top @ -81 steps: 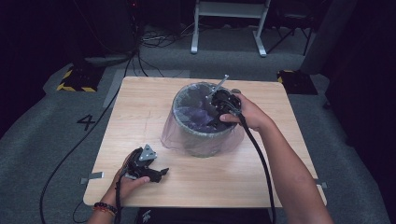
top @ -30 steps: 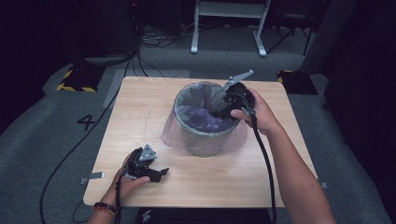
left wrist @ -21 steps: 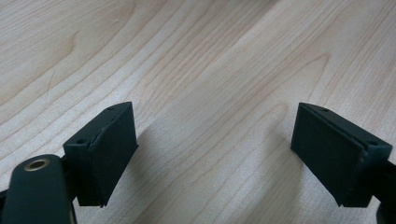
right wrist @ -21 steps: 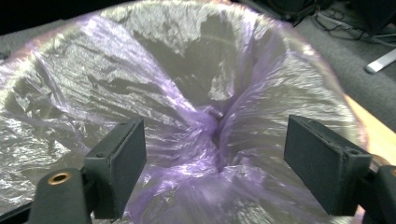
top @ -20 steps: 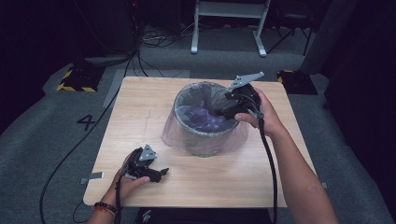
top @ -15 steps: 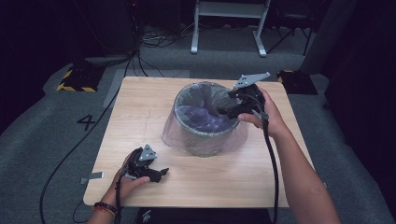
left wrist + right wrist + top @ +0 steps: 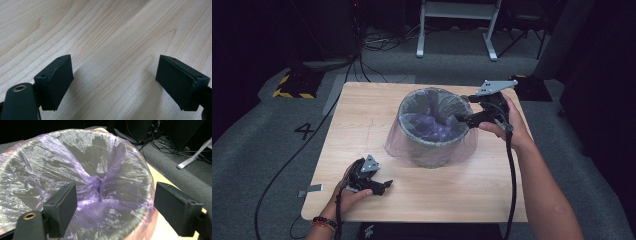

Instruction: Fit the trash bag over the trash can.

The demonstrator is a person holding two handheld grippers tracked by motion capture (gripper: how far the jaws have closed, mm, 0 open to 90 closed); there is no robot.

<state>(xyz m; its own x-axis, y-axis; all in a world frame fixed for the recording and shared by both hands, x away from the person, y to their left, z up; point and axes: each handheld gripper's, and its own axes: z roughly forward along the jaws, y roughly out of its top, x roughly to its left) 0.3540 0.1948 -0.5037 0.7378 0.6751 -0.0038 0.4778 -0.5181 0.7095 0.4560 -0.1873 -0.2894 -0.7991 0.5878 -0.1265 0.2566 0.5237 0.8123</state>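
Note:
A round wire-mesh bin (image 7: 432,131) lined with a thin purple plastic bag (image 7: 430,126) stands at the middle of the wooden table (image 7: 362,115). The bag's skirt drapes over the rim and spreads on the tabletop. My right gripper (image 7: 460,117) hovers at the bin's right rim, open, pointing left over the bag. In the right gripper view the crumpled bag liner (image 7: 100,187) lies beyond the empty gap between the jaws of my right gripper (image 7: 113,207). My left gripper (image 7: 386,187) rests near the table's front left, open. In the left gripper view my left gripper (image 7: 113,85) has bare wood between its jaws.
Grey carpet surrounds the table, with cables (image 7: 377,45) and a white metal stand (image 7: 457,22) behind it. A yellow-and-black striped block (image 7: 289,87) lies at the far left. A strip of tape (image 7: 309,191) sticks out at the table's front left corner.
My right gripper has drawn out of the bin and moved right to its rim, rising a little. The left gripper has stayed where it was.

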